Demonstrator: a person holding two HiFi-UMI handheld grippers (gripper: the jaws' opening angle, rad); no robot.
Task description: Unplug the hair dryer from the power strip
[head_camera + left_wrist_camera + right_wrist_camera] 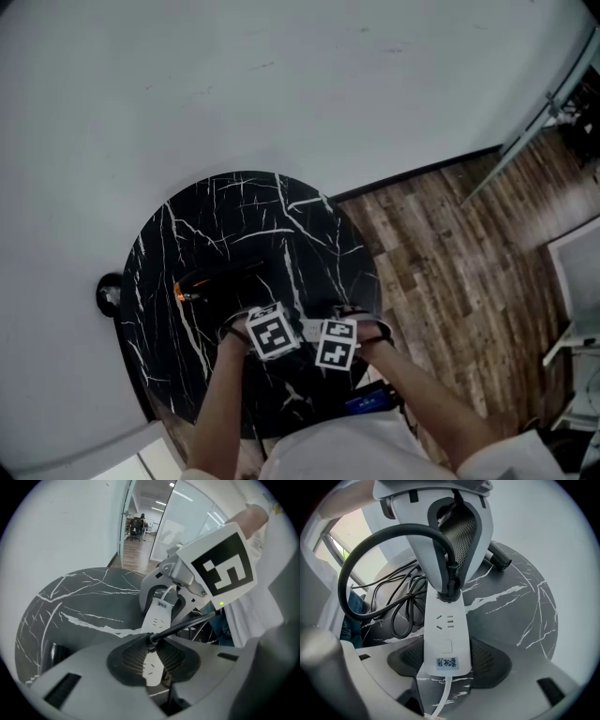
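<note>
Round black marble-look tabletop [216,225] with white veins stood against plain pale grey wall [281,75]. Dark skirting strip [422,172] ran along wall foot. Brown wood-plank floor [450,262] lay to right, white furniture edge [574,272] at far right. Left gripper view showed glass partition [187,522] and bright ceiling strip lights [161,502] in long room beyond.

Open tabletop [234,216] by the wall [281,84]; cord tangle [410,599] beside the power strip [444,634].

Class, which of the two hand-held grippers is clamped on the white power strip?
The right hand-held gripper: it squeezes the white power strip near its labelled end, while the left hand-held gripper closes on the black plug instead.
</note>
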